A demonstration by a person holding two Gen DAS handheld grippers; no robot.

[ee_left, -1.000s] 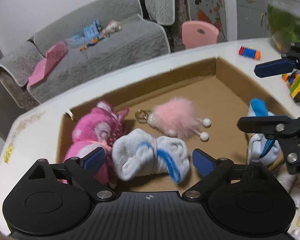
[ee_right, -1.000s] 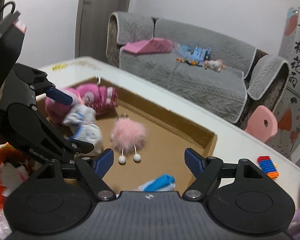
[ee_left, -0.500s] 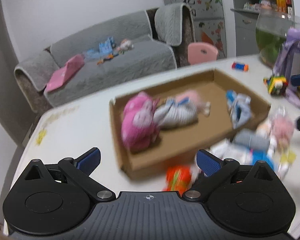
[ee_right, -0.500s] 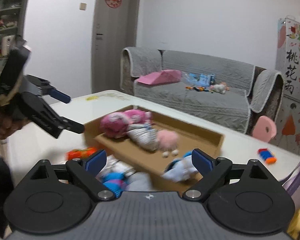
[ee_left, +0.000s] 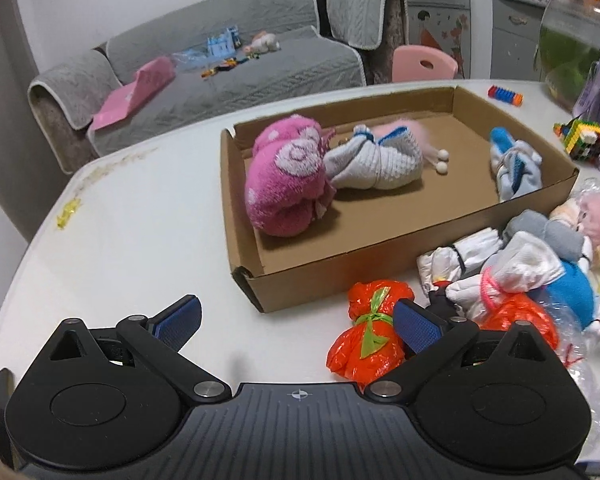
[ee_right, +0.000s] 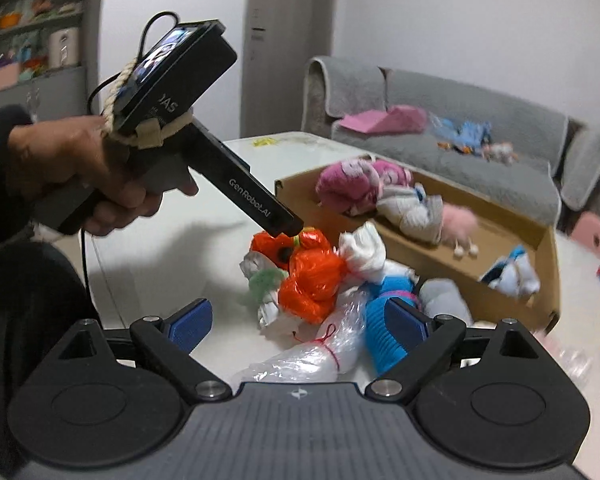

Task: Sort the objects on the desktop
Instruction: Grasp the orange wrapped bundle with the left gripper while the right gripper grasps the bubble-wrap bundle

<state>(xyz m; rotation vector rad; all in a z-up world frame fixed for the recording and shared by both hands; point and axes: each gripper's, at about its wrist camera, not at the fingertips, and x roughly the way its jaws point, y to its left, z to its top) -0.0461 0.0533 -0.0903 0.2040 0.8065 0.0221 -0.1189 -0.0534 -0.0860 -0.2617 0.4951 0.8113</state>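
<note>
A shallow cardboard box (ee_left: 380, 248) on the white table holds a pink sock bundle (ee_left: 286, 176), a white-and-blue sock bundle (ee_left: 374, 164), a pink pompom keychain and another blue-and-white bundle (ee_left: 514, 168). In front of the box lies a pile: orange plastic bags (ee_left: 370, 340), white bundles, a blue-and-white plush (ee_left: 572, 292) and clear plastic. My left gripper (ee_left: 296, 322) is open and empty, just above the table before the box, its right finger by the orange bag. My right gripper (ee_right: 298, 320) is open and empty over the pile (ee_right: 312, 280).
A block toy (ee_left: 582, 140) and a small red-and-blue toy (ee_left: 505, 95) lie on the table beyond the box. A fish bowl (ee_left: 572, 60) stands at the far right. A grey sofa and pink chair stand behind. The table's left part is bare white.
Both grippers have pulled back out of the box toward the table's front. The white-and-blue sock bundle now lies in the box beside the pink one. The pile has come into view.
</note>
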